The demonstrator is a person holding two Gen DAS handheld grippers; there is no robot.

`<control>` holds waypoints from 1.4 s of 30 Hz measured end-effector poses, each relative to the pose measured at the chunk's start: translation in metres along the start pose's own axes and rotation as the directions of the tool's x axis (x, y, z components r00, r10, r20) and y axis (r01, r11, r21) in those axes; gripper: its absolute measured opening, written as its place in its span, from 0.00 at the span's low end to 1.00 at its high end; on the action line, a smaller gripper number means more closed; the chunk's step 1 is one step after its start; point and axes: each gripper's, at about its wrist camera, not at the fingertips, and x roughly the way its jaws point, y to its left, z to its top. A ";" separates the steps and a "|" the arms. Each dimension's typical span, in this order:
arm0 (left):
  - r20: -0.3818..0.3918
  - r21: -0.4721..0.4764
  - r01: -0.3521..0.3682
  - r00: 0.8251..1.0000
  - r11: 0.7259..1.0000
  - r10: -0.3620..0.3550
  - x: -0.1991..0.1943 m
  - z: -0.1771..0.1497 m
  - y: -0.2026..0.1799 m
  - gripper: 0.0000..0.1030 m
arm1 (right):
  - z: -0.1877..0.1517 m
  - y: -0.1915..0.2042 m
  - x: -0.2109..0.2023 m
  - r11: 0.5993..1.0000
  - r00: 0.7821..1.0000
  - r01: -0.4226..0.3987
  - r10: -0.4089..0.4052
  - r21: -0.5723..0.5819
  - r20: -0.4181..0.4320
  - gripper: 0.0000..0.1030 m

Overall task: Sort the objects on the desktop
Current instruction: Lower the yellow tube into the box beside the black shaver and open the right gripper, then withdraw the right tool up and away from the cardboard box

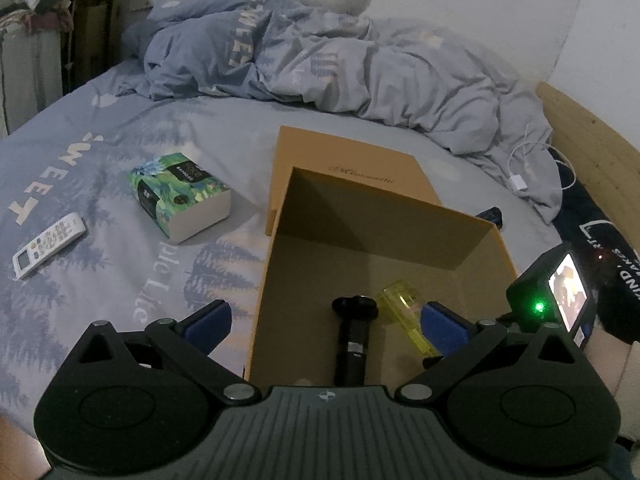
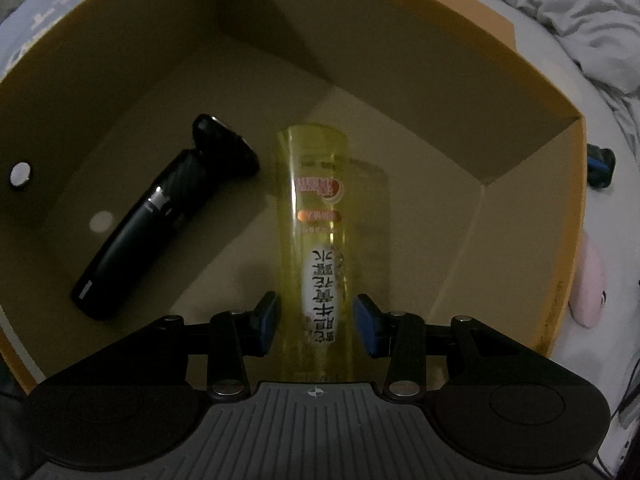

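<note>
An open brown cardboard box (image 1: 384,216) lies on the bed. A black electric shaver (image 1: 354,336) and a yellow transparent bottle (image 1: 404,312) lie inside it. My left gripper (image 1: 326,320) is open and empty, hovering over the box's near edge. In the right wrist view the box wall (image 2: 532,208) fills the frame. The bottle (image 2: 320,232) lies between the open fingers of my right gripper (image 2: 316,322), with small gaps on both sides. The shaver (image 2: 168,220) lies to its left. A tissue pack (image 1: 182,196) and a white remote control (image 1: 50,244) lie on the bedsheet, left of the box.
A crumpled grey-blue duvet (image 1: 340,60) lies behind the box. A white charger cable (image 1: 528,160) lies at the right by the wooden bed frame (image 1: 592,140). A pink object (image 2: 592,292) lies outside the box's right wall. A small dark-and-blue object (image 2: 600,168) lies beyond the box.
</note>
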 end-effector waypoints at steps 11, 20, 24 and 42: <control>0.014 0.012 -0.011 1.000 1.000 0.010 -0.008 -0.001 -0.004 1.00 | -0.009 -0.007 -0.031 0.998 0.995 -0.040 0.035 0.046 0.098 0.45; 0.015 0.015 -0.008 1.000 1.000 0.008 -0.011 -0.005 -0.008 1.00 | -0.031 -0.015 -0.082 0.993 0.969 -0.073 0.049 0.092 0.241 0.55; 0.016 0.026 -0.006 1.000 1.000 0.006 -0.013 -0.005 -0.011 1.00 | -0.043 -0.018 -0.107 0.988 0.952 -0.100 0.061 0.116 0.301 0.55; 0.036 0.088 -0.049 0.998 0.995 0.046 -0.019 -0.011 -0.026 1.00 | -0.096 -0.041 -0.171 0.964 0.867 -0.161 0.035 0.212 0.497 0.68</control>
